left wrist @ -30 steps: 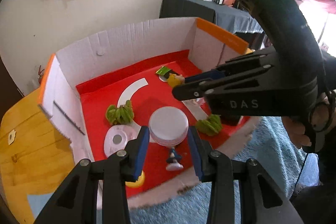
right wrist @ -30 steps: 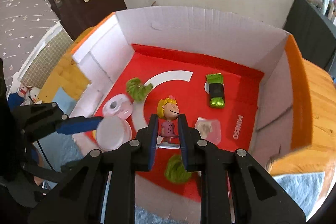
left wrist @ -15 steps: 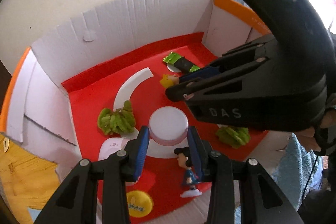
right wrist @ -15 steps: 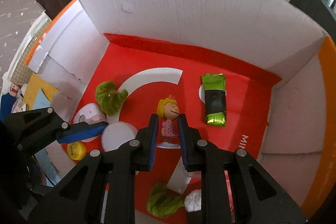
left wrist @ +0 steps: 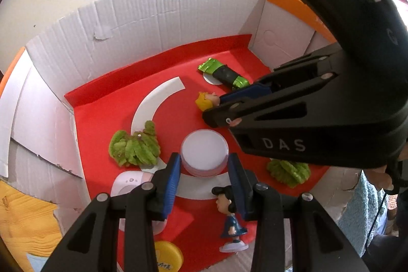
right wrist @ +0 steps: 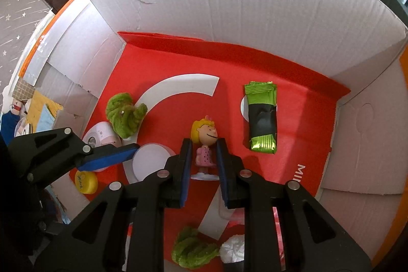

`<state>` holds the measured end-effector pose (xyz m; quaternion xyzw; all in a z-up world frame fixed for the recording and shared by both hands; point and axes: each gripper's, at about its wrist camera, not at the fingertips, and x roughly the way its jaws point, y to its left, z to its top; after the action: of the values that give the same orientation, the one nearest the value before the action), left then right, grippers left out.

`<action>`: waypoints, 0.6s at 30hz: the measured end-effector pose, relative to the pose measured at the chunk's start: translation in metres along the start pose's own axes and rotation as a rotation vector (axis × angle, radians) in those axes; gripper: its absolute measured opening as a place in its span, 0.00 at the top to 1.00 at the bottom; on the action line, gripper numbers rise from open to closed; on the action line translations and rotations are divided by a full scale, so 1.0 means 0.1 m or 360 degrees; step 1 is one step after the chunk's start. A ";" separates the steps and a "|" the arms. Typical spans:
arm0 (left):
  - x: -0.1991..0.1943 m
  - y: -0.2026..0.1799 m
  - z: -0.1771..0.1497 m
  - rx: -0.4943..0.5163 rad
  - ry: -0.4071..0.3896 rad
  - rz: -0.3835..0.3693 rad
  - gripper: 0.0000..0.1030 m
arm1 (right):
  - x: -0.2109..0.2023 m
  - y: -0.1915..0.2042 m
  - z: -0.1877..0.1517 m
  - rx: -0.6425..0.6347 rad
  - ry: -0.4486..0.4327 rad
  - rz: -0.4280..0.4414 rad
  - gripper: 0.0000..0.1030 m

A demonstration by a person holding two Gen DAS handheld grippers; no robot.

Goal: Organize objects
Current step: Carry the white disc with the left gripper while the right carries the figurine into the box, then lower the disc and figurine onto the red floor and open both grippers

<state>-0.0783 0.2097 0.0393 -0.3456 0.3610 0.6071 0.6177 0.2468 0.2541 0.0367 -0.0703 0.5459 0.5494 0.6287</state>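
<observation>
**Both grippers now deep in the box, each with something**

Over the last second both grippers have dropped from above the box rim to low over the red floor (right wrist: 306, 119) of the cardboard box (right wrist: 229, 4), so the view is basically all box now.

Right gripper (right wrist: 203, 157): fingers closed snug on the blonde figure (right wrist: 204, 144), centre of its frame. Grip hasn't changed, the whole thing just travelled inward. Its base looks at or near the floor, can't tell if it's actually touching.

Left gripper (left wrist: 204, 170): fingers sit either side of the white jar (left wrist: 204, 149), centre of its frame. They look right against it, but I can't say for sure they're squeezing.

Other stuff: green-black packet (right wrist: 261, 119) right of centre in the right view, green fuzzy clumps (left wrist: 134, 147) left of the jar, dark-haired figure (left wrist: 230, 218) standing at lower centre in the left view, yellow cap (left wrist: 167, 256) at the bottom.

My read: both are at the set-down stage, release is probably next. The two grippers are close together, so watch for a bump.
</observation>
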 end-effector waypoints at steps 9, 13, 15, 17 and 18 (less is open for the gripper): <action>-0.04 0.02 -0.01 -0.0001 0.0005 -0.0005 0.61 | -0.04 0.00 -0.05 0.0002 -0.0004 -0.0018 0.82; -0.04 0.02 -0.01 -0.0002 0.0006 -0.0005 0.61 | -0.05 0.00 -0.09 0.0009 -0.0007 -0.0014 0.82; -0.05 0.02 -0.02 -0.0002 0.0006 -0.0006 0.61 | -0.05 0.02 -0.08 0.0011 -0.0006 -0.0014 0.82; -0.06 0.02 -0.02 -0.0001 0.0007 -0.0005 0.60 | -0.08 0.05 0.01 0.0010 -0.0006 -0.0017 0.82; -0.05 0.02 -0.02 -0.0001 0.0009 -0.0005 0.57 | -0.08 0.04 0.02 0.0012 -0.0008 -0.0018 0.82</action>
<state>-0.0801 0.2053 0.0430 -0.3479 0.3620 0.6054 0.6176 0.2467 0.2527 0.0455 -0.0697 0.5460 0.5440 0.6333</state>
